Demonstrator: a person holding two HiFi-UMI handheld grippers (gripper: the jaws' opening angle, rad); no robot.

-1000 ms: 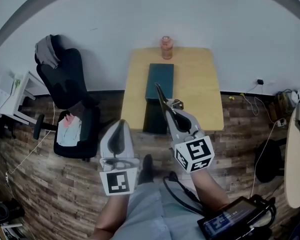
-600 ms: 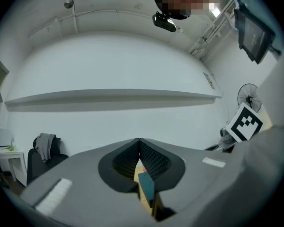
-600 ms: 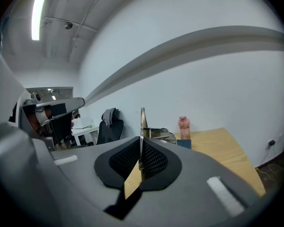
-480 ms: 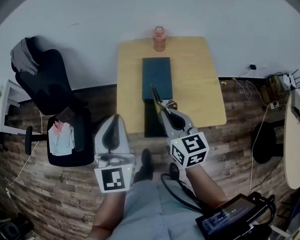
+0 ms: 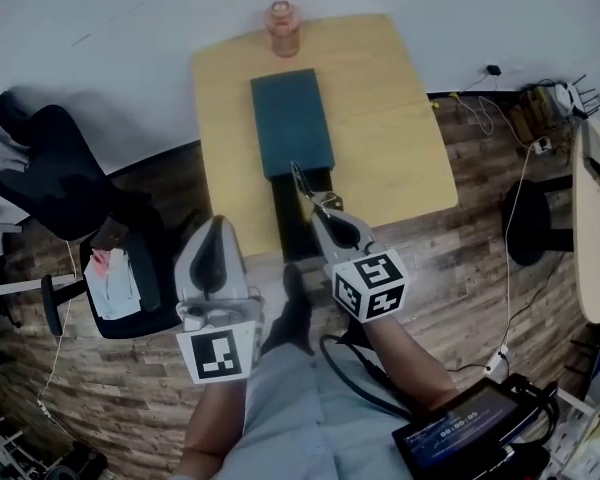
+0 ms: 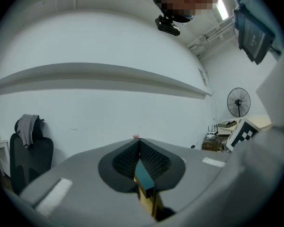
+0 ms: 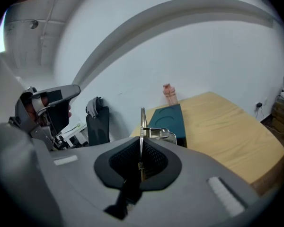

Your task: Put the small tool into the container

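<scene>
Our right claw (image 5: 323,211) was clamped on the small tool (image 5: 302,181), just short of the teal container (image 5: 292,118) on the desk (image 5: 400,138). The left claw (image 5: 213,258) was closed and empty. We judged the tip should be over the container before release.

Left gripper (image 5: 214,226) and right gripper (image 5: 325,214) are advancing toward the desk (image 5: 400,138); the right one is dipping, bringing the small tool (image 5: 302,180) nearer the container (image 5: 290,118) ahead.

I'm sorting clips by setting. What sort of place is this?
Probably an office or small workroom: a black office chair, a plain wooden table and a standing fan in the corner all point that way.
</scene>
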